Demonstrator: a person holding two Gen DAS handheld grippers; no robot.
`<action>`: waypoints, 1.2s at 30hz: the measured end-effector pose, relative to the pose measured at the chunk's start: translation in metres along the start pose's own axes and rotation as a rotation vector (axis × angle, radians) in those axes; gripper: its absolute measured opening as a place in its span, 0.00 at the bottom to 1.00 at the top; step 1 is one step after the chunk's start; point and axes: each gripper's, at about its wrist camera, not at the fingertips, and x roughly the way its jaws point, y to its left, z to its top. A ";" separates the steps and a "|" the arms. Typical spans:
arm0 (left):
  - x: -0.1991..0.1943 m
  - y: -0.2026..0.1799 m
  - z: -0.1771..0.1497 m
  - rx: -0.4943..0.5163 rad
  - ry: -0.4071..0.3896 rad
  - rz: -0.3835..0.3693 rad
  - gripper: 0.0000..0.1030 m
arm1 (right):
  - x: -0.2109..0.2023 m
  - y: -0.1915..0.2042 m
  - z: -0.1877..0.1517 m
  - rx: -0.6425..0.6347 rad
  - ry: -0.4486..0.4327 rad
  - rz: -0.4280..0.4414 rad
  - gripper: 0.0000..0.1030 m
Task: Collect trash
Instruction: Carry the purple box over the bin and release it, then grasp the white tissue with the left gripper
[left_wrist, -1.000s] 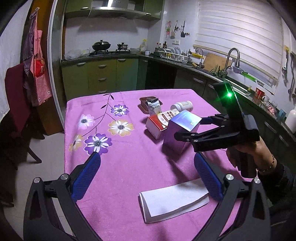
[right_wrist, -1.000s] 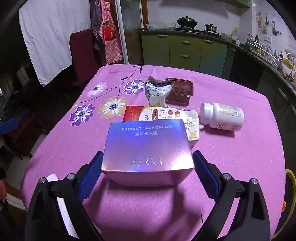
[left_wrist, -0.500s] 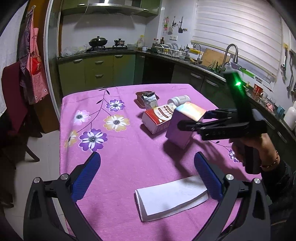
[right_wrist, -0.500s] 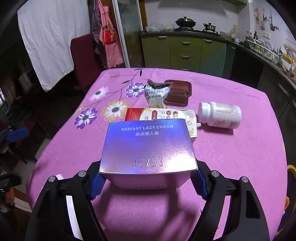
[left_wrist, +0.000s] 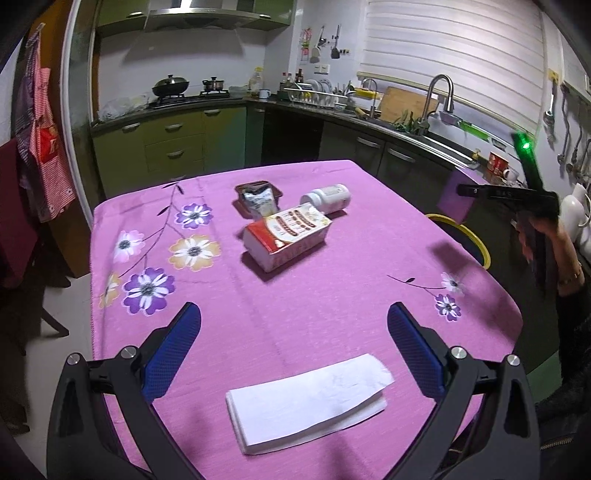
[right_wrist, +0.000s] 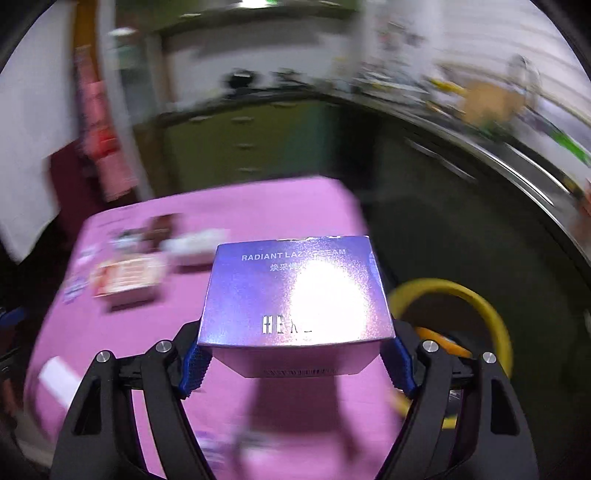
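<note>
Cream box (right_wrist: 295, 291): pinched in right gripper (right_wrist: 295, 363), lifted off table's (left_wrist: 332, 295) middle toward yellow-rimmed bin (right_wrist: 491, 314) beyond its right edge; left gripper (left_wrist: 293, 350) spread, idle.

- Two boxes are showing: one red-and-white box (left_wrist: 287, 236) and one shiny purple box (right_wrist: 297, 291).
- One white bottle (left_wrist: 327, 196) is lying down.
- One snack bag (left_wrist: 259, 199) is sitting there.
- One folded paper (left_wrist: 308, 402) is lying flat.

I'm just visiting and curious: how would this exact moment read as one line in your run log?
right gripper: shut on purple cream box, near yellow-rimmed bin | left gripper: open above white napkin | left on table: red carton, pill bottle
</note>
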 end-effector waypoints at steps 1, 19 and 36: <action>0.002 -0.003 0.001 0.004 0.002 -0.002 0.93 | 0.008 -0.029 0.000 0.039 0.027 -0.048 0.75; 0.007 -0.028 0.004 0.053 0.029 -0.018 0.93 | 0.100 -0.168 -0.003 0.212 0.147 -0.194 0.82; 0.044 -0.030 -0.021 0.503 0.322 -0.345 0.93 | 0.009 -0.083 -0.033 0.102 0.060 -0.032 0.87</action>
